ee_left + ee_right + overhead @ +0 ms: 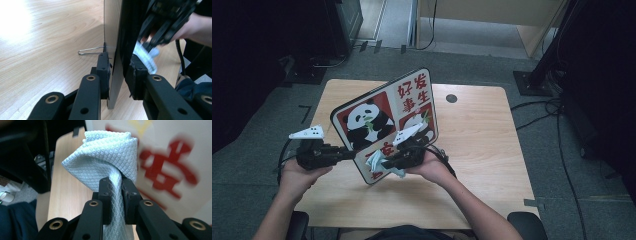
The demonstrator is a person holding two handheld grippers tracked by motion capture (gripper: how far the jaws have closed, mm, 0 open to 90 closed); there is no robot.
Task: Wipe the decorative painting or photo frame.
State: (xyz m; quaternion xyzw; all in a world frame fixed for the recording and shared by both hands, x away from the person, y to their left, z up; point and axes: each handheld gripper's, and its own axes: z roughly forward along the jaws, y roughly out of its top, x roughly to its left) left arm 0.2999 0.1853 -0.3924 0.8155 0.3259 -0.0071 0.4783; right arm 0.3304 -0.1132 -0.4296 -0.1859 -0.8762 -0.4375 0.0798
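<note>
a: panda board (pixel 384 120), one in number, is standing tilted on the wooden surface (pixel 482 135), its lower edge resting near the person's side and its printed face turning toward the person.

b: and the left gripper (pixel 117 75)?

a: its jaws are straddling the board's thin left edge. one pad is lying against the plain back; the other is standing just off the printed face, so the jaws are spread slightly, not pinching. a wire stand (pixel 90 50) is projecting from the back onto the surface.

b: the right gripper (pixel 116 195)?

a: its jaws are pressed together on one pale blue cloth (pixel 105 155), which is bunching above them. the printed face is lying directly ahead of that cloth, close, with red characters blurring behind it.

b: which relation is governing the next move?

a: probably cloth to face. the board's long axis is running up and away from the person, so a wiping stroke would be travelling along that slope. the right hand (pixel 434 167) is nearer the face; the left hand (pixel 302 175) is steadying the edge.

b: the count?

a: one board, one cloth, two grippers.
</note>
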